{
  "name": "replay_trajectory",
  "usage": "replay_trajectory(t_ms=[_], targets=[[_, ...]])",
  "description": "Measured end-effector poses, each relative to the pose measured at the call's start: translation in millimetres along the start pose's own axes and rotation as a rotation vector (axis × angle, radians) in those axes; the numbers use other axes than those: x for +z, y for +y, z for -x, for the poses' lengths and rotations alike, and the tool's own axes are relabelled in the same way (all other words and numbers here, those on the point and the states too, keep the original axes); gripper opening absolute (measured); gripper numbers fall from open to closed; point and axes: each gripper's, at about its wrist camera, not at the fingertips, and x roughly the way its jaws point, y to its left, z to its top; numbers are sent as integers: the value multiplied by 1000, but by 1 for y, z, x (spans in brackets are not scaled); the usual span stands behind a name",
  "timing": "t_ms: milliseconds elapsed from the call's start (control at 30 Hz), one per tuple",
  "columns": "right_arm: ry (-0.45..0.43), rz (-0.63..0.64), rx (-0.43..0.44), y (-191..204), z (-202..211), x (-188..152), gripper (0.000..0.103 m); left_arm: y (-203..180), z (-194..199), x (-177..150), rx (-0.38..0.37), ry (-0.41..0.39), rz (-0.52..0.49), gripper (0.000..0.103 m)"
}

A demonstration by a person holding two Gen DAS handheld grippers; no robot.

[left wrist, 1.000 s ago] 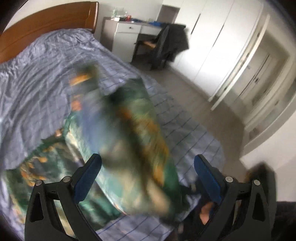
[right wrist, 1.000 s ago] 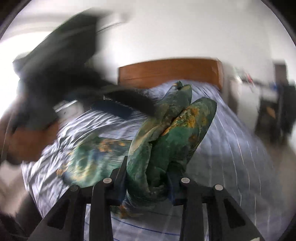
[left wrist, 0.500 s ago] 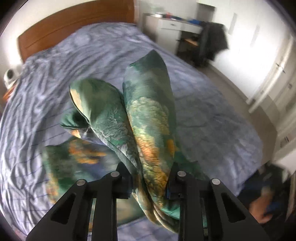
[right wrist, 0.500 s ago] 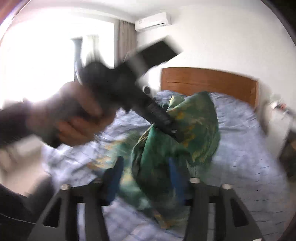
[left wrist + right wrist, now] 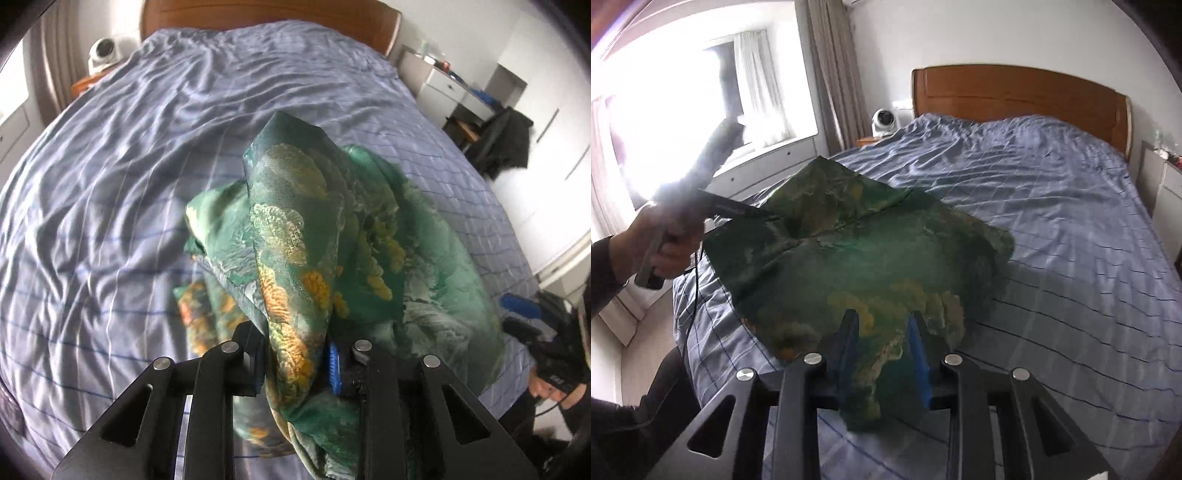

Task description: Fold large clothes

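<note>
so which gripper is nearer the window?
Left. The left gripper holds the green garment at the bed edge on the window side; the right gripper grips it farther from the window, over the bed.

We are in a home bedroom. A wide bed under a wrinkled blue checked cover fills it, with a wooden headboard at its head. Left of the bed we see a curtained window; right of it, a white desk and tall white wardrobes.
</note>
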Motion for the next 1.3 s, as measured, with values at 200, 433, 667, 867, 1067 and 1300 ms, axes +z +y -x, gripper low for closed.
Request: replay_trajectory(t_ms=[200,433,667,867,1067,1300], targets=[[204,-51,25,5,-82,-18,27,40,-38,-18,-32,37,119,30],[190,-10,-92,27,-103,-33,27,56,-52,-26,-99,19,183,33],[241,-73,-1,10,-87,47,28,56,-46,-29,-112,9,178,34],[227,-178,9,-1,-146,127,28,60,-45,-38,-123,-7,205,35],[428,-63,-82,17,-251,115,30,53,-52,-42,-54,5,163,35],[423,22,-146,28,-247,112,30,53,-51,-44,-47,2,152,36]])
